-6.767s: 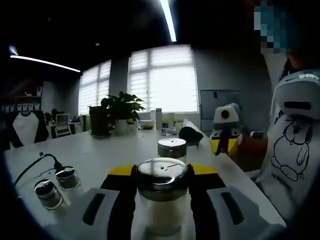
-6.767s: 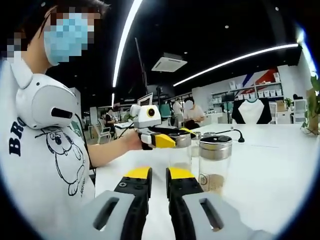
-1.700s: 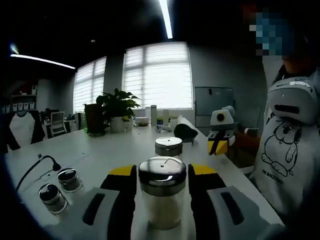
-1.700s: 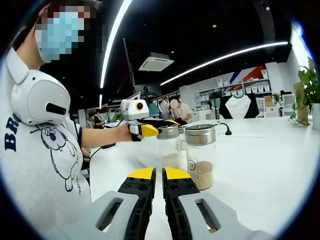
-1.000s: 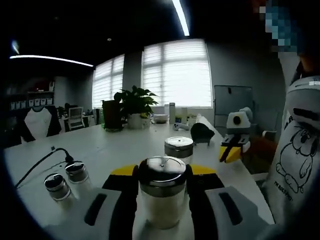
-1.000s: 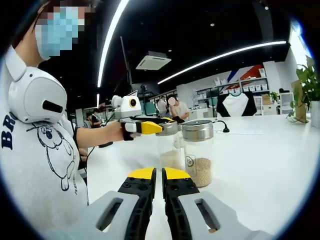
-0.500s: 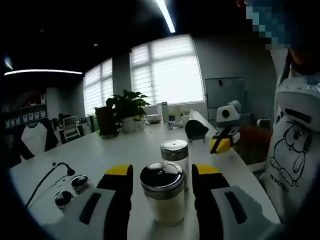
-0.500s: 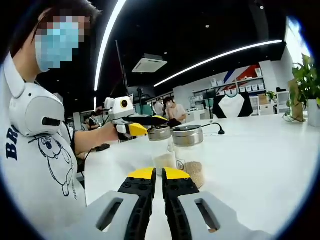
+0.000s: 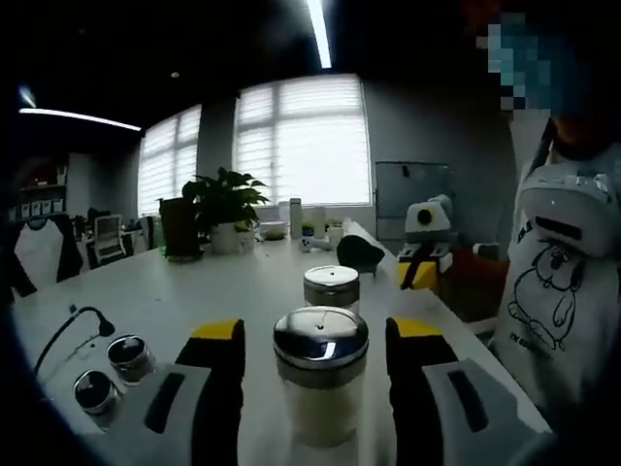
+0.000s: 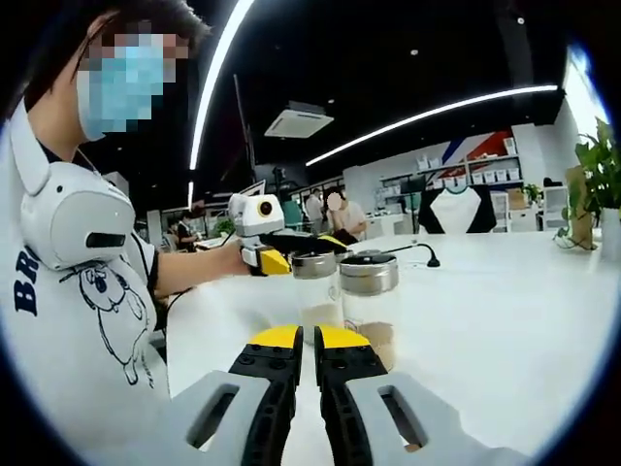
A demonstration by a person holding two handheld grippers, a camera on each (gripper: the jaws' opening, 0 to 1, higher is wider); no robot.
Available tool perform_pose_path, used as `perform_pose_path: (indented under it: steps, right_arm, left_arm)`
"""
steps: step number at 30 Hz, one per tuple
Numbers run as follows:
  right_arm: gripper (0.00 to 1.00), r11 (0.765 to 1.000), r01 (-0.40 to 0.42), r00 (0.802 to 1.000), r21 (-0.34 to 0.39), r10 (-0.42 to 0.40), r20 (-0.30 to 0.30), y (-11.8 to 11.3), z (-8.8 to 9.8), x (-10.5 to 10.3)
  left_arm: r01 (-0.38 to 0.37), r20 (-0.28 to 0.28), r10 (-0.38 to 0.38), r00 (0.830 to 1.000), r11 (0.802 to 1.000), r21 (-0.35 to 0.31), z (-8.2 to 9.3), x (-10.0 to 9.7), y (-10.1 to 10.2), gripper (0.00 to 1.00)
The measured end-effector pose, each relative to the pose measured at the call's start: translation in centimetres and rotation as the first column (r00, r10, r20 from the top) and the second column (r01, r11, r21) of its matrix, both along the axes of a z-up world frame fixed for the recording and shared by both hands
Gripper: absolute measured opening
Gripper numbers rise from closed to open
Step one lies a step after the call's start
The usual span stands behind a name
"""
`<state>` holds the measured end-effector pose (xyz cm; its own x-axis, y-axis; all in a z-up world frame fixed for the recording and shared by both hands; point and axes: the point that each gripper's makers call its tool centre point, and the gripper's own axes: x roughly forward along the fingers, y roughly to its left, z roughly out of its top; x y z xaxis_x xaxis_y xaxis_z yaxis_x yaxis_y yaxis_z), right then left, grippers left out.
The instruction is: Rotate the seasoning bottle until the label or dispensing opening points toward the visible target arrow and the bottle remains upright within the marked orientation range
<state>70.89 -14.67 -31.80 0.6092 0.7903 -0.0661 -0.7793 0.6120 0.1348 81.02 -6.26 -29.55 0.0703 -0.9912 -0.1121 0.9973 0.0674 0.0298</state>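
A glass seasoning bottle (image 9: 320, 383) with white powder and a steel lid stands upright on the white table (image 9: 243, 291). It sits between the jaws of my left gripper (image 9: 316, 330), which is open with a gap on each side of the bottle. In the right gripper view the same bottle (image 10: 315, 291) stands under the left gripper (image 10: 291, 250), held by a person's hand. My right gripper (image 10: 308, 338) is shut on nothing, low and in front of both bottles; it also appears far right as the right gripper (image 9: 422, 248).
A second bottle (image 10: 369, 291) with brown grains stands right beside the first, seen behind it as the second bottle (image 9: 331, 288). Two small jars (image 9: 114, 374) and a cable lie at the left. A potted plant (image 9: 218, 209) stands at the far end. The person (image 9: 553, 282) is at the table's right edge.
My left gripper's jaws have spread apart and let go of the white-powder bottle, which stays upright. The right gripper stays shut; both views shifted slightly.
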Motion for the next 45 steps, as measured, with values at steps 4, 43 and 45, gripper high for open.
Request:
perform_pose_path:
  steps: [4, 43, 45]
  right_arm:
    - [0.02, 1.0, -0.012, 1.0, 0.007, 0.012, -0.018, 0.5, -0.8, -0.1]
    - [0.0, 0.998, 0.04, 0.999, 0.041, -0.039, -0.026, 0.0, -1.2, -0.3]
    - [0.0, 0.998, 0.038, 0.999, 0.041, -0.037, -0.026, 0.0, -1.2, -0.4]
  left_arm:
    - [0.035, -0.019, -0.034, 0.999, 0.999, 0.012, -0.3, -0.5, -0.1, 0.44]
    - [-0.174, -0.076, 0.174, 0.982, 0.985, 0.003, -0.5, -0.3, 0.5, 0.44]
    - [-0.15, -0.132, 0.146, 0.98, 0.989, -0.016, -0.6, -0.5, 0.7, 0.46]
